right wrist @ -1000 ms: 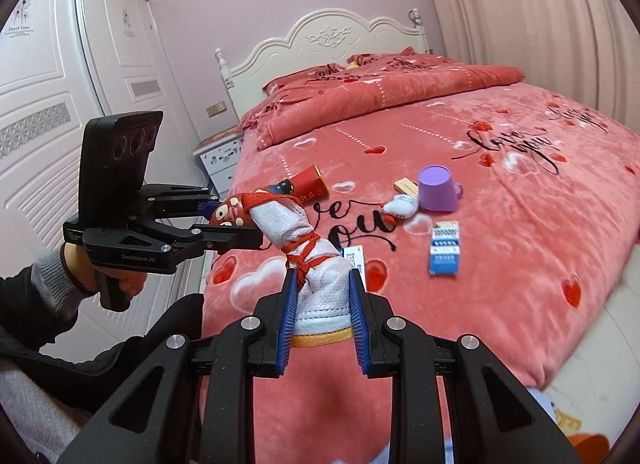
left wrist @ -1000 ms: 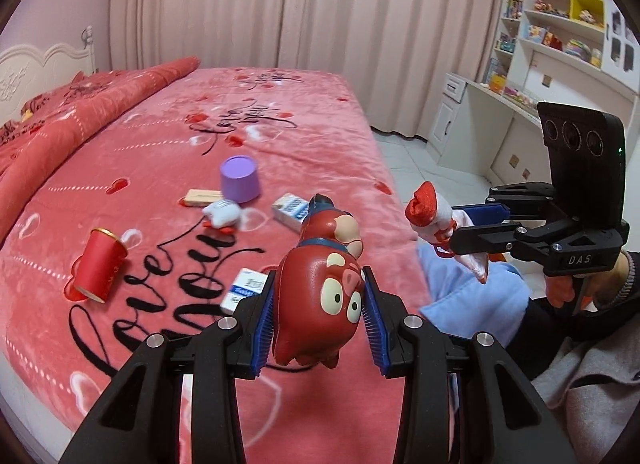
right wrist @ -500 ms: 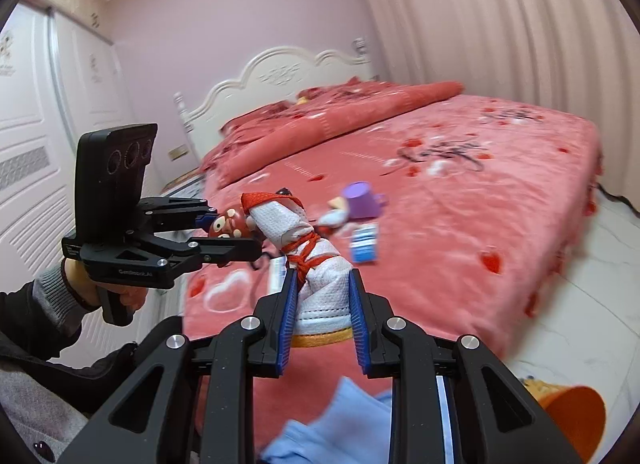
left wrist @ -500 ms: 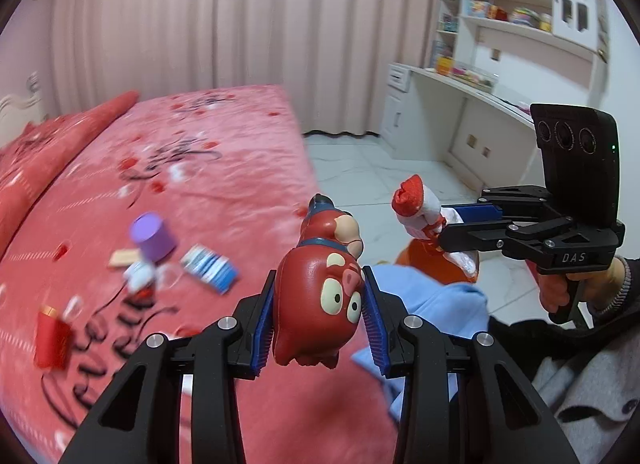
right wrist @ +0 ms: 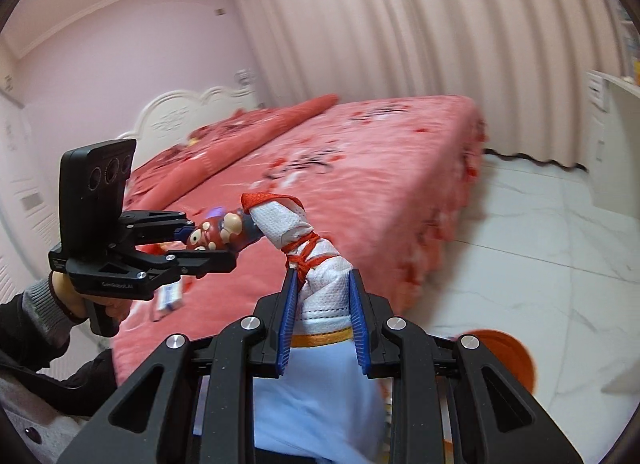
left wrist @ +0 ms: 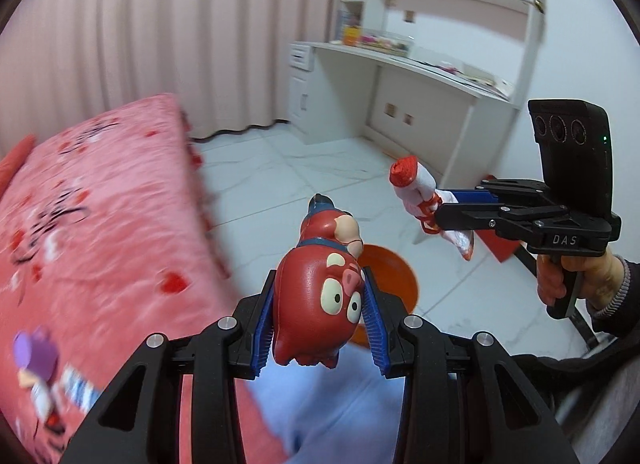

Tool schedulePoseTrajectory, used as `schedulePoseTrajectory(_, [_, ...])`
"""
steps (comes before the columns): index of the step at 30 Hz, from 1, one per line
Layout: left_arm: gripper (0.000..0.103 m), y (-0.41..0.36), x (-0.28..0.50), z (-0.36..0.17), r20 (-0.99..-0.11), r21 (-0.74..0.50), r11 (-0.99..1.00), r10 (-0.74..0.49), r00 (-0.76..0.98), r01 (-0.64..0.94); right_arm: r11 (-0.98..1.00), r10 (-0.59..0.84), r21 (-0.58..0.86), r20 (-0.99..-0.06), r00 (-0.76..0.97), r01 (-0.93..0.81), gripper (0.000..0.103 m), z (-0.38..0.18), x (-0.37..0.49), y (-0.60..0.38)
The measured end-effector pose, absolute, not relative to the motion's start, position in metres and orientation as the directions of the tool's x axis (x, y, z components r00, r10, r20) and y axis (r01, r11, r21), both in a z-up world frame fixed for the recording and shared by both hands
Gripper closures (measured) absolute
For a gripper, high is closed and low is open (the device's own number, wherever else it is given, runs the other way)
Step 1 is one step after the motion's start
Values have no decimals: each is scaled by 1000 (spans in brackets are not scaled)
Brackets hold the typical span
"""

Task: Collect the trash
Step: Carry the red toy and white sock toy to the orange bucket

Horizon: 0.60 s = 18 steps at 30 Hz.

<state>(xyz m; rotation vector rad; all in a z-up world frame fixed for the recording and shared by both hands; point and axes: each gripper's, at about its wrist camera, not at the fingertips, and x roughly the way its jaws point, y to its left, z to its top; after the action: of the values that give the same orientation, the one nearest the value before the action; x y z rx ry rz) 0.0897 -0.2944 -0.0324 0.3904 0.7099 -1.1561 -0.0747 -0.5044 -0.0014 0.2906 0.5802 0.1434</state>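
A red pig figure (left wrist: 320, 304) is clamped between the blue pads of the left gripper (left wrist: 318, 324), its jaws closed to the width of the toy's body. A white cloth bundle tied with red cord (right wrist: 320, 280) is pinched in the same way by the right gripper (right wrist: 322, 312), whose jaws are closed on its lower part. Both items are held in the air beside the bed (right wrist: 360, 168), above pale blue fabric (right wrist: 316, 396).

An orange bin (left wrist: 394, 272) is seen on the floor just behind the pig figure; it is judged to be the place for the trash. Two items have thus been picked up but neither has been dropped in. More items are left on the bed: a purple cup (left wrist: 34, 348) and a blue-and-white packet (left wrist: 78, 384), and others may lie out of view.

The bin is largely hidden by the toy and the grippers, so its contents cannot be made out. The bed is blurred, and the small things on it are hard to identify.
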Motion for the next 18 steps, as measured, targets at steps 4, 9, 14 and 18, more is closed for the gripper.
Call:
schedulePoseTrajectory(4, [62,-336,87,-43,-698,-90,303,-699,157,949,948,140,316,-532,835,43,77,-11,-90,-543])
schedulePoseTrajectory(9, [62,-380,88,-59,-724,-112,233,-685,81,966,934,59,326,-547,835,148,77,-24,-111,-585])
schedulePoseTrajectory(14, [62,-412,88,-73,-740,-134,197,-672,34,971,910,22,352,-572,820,221,77,-43,-123,-616])
schedulePoseTrajectory(18, [62,-437,88,-89,-753,-161,184,-658,0,970,886,4,373,-601,799,276,77,-67,-124,-638])
